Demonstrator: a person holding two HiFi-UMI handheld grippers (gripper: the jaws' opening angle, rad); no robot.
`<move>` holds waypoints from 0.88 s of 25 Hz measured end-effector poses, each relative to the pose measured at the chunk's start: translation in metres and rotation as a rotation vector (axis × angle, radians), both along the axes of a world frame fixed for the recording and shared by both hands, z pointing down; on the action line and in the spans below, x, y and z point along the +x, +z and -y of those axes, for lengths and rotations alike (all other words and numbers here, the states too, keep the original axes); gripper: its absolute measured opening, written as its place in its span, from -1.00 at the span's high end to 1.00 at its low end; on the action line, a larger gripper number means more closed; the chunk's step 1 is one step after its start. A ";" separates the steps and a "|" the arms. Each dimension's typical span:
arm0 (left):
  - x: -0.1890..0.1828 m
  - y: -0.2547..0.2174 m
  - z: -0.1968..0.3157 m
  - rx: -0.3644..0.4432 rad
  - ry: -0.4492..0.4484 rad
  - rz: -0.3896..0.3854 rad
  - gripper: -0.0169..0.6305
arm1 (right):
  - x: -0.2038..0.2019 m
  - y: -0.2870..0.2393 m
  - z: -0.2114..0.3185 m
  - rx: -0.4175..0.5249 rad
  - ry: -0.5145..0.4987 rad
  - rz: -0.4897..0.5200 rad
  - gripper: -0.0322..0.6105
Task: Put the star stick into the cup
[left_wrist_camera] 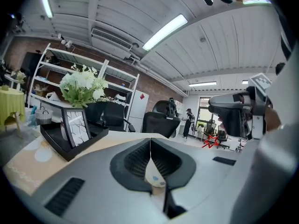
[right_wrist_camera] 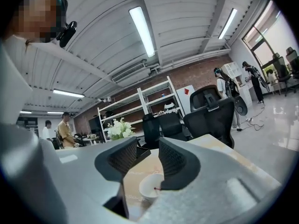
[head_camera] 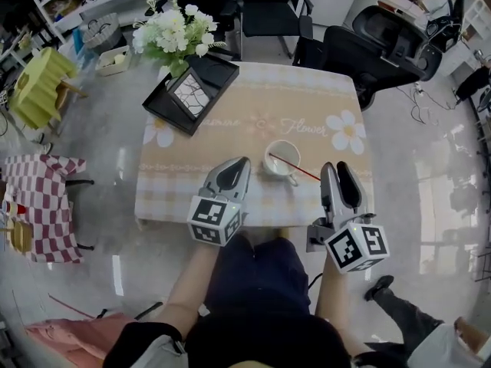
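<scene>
Two claws reach in over the near edge of a low table (head_camera: 165, 198) spread with a pale flowered cloth (head_camera: 253, 125). The cup (head_camera: 281, 159) stands upright just inside that edge, about midway along it. Taken from the cup, the left claw (head_camera: 244, 162) sits at eight o'clock and the right claw (head_camera: 335, 166) at four o'clock, both near it, neither touching it. The left claw's jaws are pressed together with nothing between them. The right claw's jaws stand wide apart and hold nothing; the right gripper view shows the cup on the cloth beyond the gap. Bare cloth lies all round the cup, widest toward twelve and two o'clock. A black tray (head_camera: 165, 107) with a picture frame (head_camera: 192, 90) fills the ten o'clock corner, one corner of it reaching the left edge. White flowers (head_camera: 173, 29) rise at eleven o'clock, office chairs (head_camera: 265, 10) stand past the far edge at twelve and one, and open grey floor (head_camera: 430, 182) runs along the right edge at three. The stick (head_camera: 295, 169) is a thin red rod, one end inside the white cup, leaning on the rim and slanting out toward four o'clock, where it ends by the right claw's jaw nearer the cup. In the left gripper view a red outlined star (left_wrist_camera: 212, 141) shows just below the right claw's tip
</scene>
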State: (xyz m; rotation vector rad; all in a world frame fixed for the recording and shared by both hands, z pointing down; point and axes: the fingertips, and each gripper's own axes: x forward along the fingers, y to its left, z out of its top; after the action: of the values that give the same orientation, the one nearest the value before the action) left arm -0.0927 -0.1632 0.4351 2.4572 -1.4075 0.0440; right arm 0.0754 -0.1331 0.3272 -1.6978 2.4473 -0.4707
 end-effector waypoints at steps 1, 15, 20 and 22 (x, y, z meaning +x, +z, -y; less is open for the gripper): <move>-0.003 -0.003 -0.001 0.006 -0.010 -0.001 0.91 | -0.006 -0.002 0.002 0.006 -0.016 -0.001 0.46; -0.047 0.001 -0.022 0.002 -0.134 -0.002 0.91 | -0.091 0.061 0.010 -0.038 -0.183 -0.115 0.59; -0.054 0.005 -0.022 -0.005 -0.157 0.001 0.91 | -0.093 0.080 0.006 -0.022 -0.156 -0.217 0.81; -0.058 0.007 -0.022 -0.007 -0.169 -0.002 0.91 | -0.089 0.086 0.005 -0.019 -0.140 -0.244 0.86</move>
State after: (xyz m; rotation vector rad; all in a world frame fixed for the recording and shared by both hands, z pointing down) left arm -0.1507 -0.1415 0.4419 2.3224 -1.6059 0.0094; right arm -0.0140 -0.1384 0.4131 -1.6884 2.7550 -0.3188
